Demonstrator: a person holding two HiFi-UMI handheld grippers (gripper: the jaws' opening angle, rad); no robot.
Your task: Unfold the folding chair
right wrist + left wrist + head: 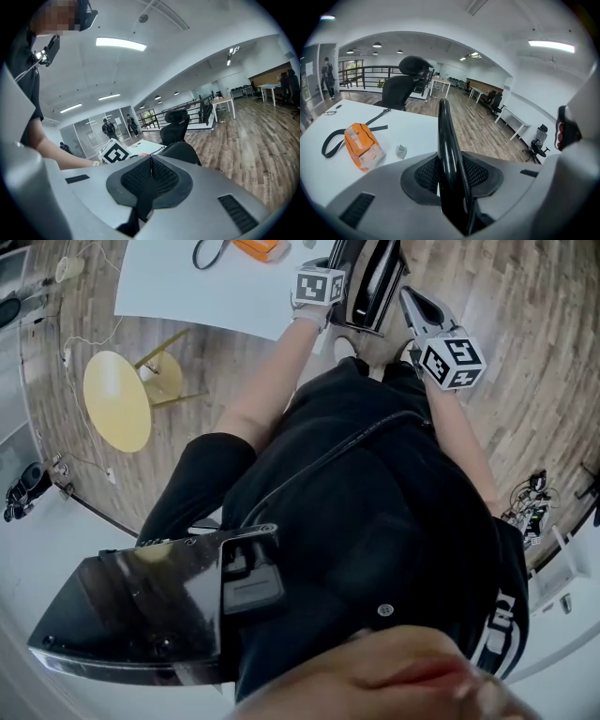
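The black folding chair (368, 279) stands folded in front of the person, at the top of the head view beside the white table. My left gripper (339, 294) is at its left edge. In the left gripper view a glossy black edge of the chair (446, 140) runs upright between the jaws, and both pads press on it. My right gripper (411, 298) hangs just right of the chair with its marker cube toward the camera. In the right gripper view the right gripper (151, 172) has its pads together with nothing between them.
A white table (412, 131) carries an orange strapped pouch (362, 146) and a small clear packet (400, 151). A yellow round stool (117, 399) stands on the wooden floor at the left. A black office chair (401, 89) stands behind the table. Cables (530, 502) lie at the right.
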